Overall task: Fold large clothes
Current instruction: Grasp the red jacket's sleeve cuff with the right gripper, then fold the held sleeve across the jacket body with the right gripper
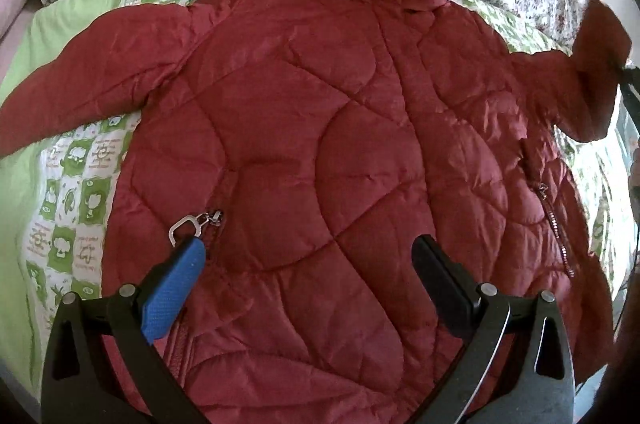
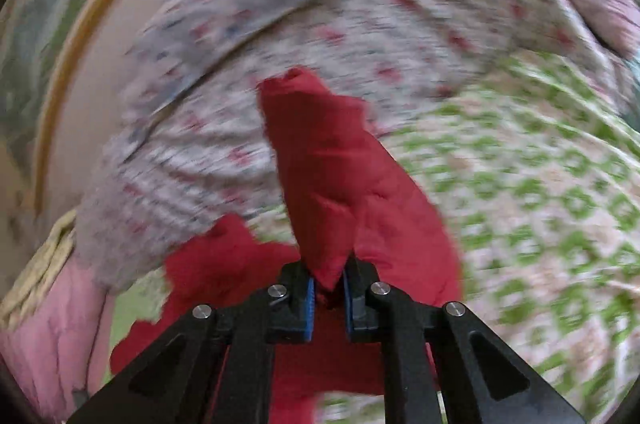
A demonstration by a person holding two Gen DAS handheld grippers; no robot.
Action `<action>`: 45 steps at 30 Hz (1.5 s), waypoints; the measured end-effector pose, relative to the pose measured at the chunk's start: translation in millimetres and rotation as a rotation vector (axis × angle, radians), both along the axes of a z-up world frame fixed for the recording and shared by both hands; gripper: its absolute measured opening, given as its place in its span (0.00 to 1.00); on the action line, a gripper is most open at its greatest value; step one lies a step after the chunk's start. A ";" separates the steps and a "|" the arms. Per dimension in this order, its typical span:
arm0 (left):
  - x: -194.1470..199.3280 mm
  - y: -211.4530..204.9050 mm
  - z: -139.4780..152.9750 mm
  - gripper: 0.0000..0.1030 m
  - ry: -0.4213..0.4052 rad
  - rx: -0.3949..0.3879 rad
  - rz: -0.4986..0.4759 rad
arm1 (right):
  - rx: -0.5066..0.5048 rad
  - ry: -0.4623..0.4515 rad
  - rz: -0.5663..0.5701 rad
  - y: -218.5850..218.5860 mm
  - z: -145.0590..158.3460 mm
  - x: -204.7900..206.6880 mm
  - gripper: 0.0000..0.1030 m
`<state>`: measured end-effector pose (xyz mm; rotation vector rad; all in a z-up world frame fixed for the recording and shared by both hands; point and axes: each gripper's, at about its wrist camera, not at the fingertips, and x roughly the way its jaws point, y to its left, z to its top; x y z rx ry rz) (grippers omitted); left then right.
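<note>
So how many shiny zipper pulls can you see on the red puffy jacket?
2. One large silver pull lies by the left gripper's blue pad; a smaller one tops the pocket zip on the other side. More may be hidden.

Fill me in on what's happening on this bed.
A person is folding a red quilted jacket spread front-up on a green patterned sheet. The right gripper is shut on one sleeve and holds it off the bed. The left gripper hovers open over the jacket's lower front, holding nothing.
</note>
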<state>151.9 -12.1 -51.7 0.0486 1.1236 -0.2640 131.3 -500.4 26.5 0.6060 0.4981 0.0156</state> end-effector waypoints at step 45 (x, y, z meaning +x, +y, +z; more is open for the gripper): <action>205.1 35.0 -7.1 0.20 0.214 -0.556 -0.019 | -0.210 0.208 0.676 359.6 -98.3 108.8 0.40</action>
